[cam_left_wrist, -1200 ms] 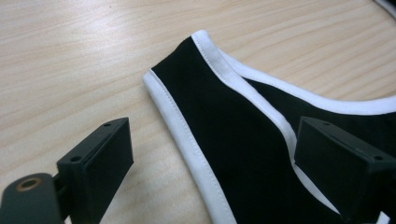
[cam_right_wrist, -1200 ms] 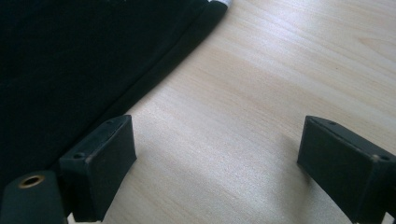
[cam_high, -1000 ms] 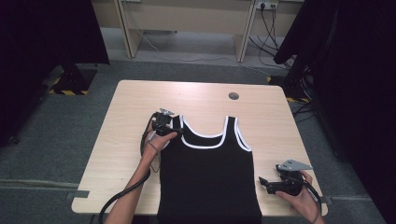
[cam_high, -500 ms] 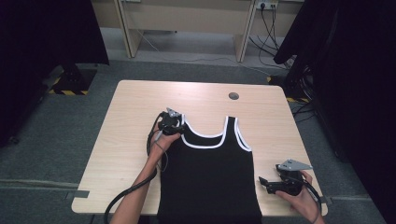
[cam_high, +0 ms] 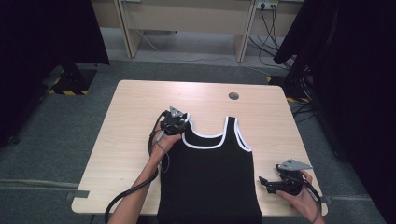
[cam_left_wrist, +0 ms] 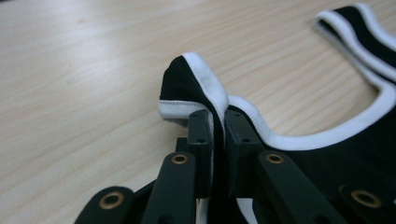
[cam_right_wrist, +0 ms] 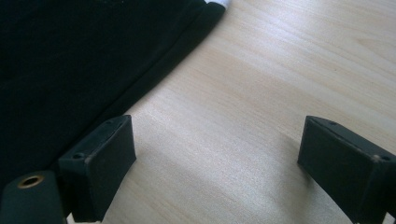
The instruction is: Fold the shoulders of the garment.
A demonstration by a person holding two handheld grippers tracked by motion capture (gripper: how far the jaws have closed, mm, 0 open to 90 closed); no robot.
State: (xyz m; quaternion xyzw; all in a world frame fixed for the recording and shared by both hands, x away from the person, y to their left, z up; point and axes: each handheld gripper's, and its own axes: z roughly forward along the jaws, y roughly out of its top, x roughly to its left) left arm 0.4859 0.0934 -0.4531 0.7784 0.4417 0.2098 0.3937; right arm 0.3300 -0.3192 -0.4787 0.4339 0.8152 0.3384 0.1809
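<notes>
The black tank top's (cam_high: 210, 177) left shoulder strap (cam_left_wrist: 196, 84) is pinched in the left claw (cam_left_wrist: 217, 126), whose jaws have just been closing on it. The garment is spread flat toward 6 o'clock on the tabletop (cam_high: 135, 121). At 4 o'clock, the right claw (cam_right_wrist: 215, 154) is held open beside the hem.

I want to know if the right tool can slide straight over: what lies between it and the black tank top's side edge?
Only bare table: in the right gripper view the open right tool faces wood, the tank top beside its near pad.
</notes>
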